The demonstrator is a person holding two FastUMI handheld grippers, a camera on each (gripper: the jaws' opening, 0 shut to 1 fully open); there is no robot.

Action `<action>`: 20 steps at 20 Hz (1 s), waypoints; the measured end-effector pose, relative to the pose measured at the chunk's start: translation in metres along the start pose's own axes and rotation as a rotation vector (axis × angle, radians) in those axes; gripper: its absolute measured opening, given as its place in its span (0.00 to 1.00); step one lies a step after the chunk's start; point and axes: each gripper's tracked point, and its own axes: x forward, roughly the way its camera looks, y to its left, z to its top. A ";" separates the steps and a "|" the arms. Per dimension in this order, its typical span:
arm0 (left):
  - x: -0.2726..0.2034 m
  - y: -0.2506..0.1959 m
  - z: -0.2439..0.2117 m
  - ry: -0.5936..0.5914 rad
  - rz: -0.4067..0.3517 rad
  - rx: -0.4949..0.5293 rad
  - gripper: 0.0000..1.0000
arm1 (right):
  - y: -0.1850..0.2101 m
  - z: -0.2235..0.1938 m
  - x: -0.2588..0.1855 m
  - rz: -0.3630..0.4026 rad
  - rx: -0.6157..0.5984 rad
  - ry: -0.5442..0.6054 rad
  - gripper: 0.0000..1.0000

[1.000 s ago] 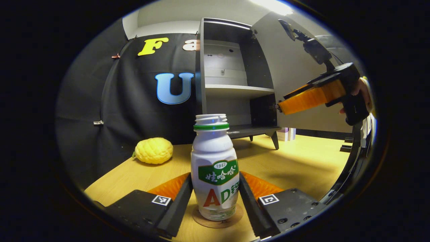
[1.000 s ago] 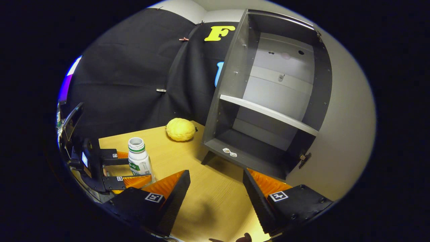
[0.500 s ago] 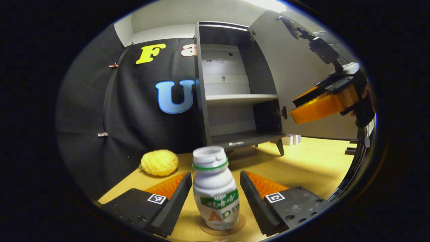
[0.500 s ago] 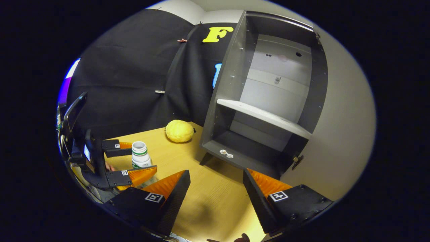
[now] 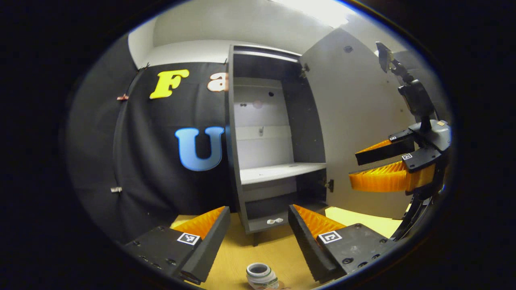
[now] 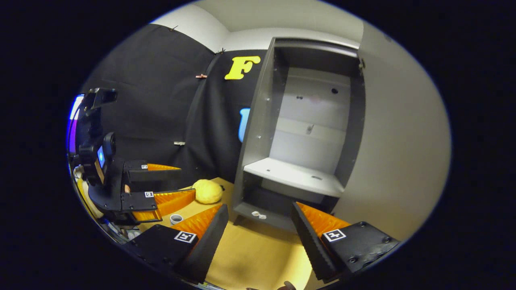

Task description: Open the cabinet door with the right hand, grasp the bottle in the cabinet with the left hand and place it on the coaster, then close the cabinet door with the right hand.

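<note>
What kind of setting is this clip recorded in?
Most likely a staged recording booth, not a real home: black cloth wall as backdrop, a small open cabinet standing on a wooden table, and a bottle as prop.

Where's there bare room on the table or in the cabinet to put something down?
The cabinet's upper shelf is bare. Its floor holds two small pale bits near the front edge. Tabletop in front of the cabinet is free. It's crowded to the left: yellow fruit, bottle, left claw.

left gripper (image 5: 258,233) lifted clear above bottle (image 5: 261,276), jaws spread, right gripper (image 6: 260,237) raised
</note>
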 end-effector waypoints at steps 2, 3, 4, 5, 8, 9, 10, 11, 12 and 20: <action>0.004 -0.008 0.018 0.012 -0.042 0.005 0.91 | 0.010 0.024 -0.033 0.022 0.060 -0.021 0.98; 0.005 -0.014 0.027 0.015 -0.067 -0.007 0.91 | 0.012 0.034 -0.051 0.032 0.078 -0.032 0.98; 0.006 -0.020 0.032 0.017 -0.090 -0.012 0.91 | 0.009 0.044 -0.068 0.026 0.095 -0.046 0.98; 0.008 -0.023 0.038 0.020 -0.102 -0.008 0.91 | 0.004 0.054 -0.087 0.022 0.118 -0.065 0.98; 0.017 -0.030 0.043 0.046 -0.120 0.011 0.99 | -0.014 0.069 -0.131 -0.010 0.144 -0.091 0.97; 0.021 -0.036 0.045 0.048 -0.136 0.001 0.94 | -0.031 0.072 -0.143 -0.053 0.144 -0.091 0.98; 0.025 -0.045 0.049 0.043 -0.157 -0.017 0.94 | -0.046 0.075 -0.158 -0.090 0.149 -0.096 0.98; 0.030 -0.054 0.054 0.032 -0.178 -0.034 0.95 | -0.061 0.078 -0.174 -0.123 0.160 -0.104 1.00; 0.036 -0.063 0.055 0.030 -0.195 -0.044 0.95 | -0.075 0.079 -0.187 -0.155 0.171 -0.109 0.98; 0.062 -0.122 0.068 0.019 -0.238 -0.049 0.99 | -0.202 0.059 -0.229 -0.395 0.129 -0.083 0.94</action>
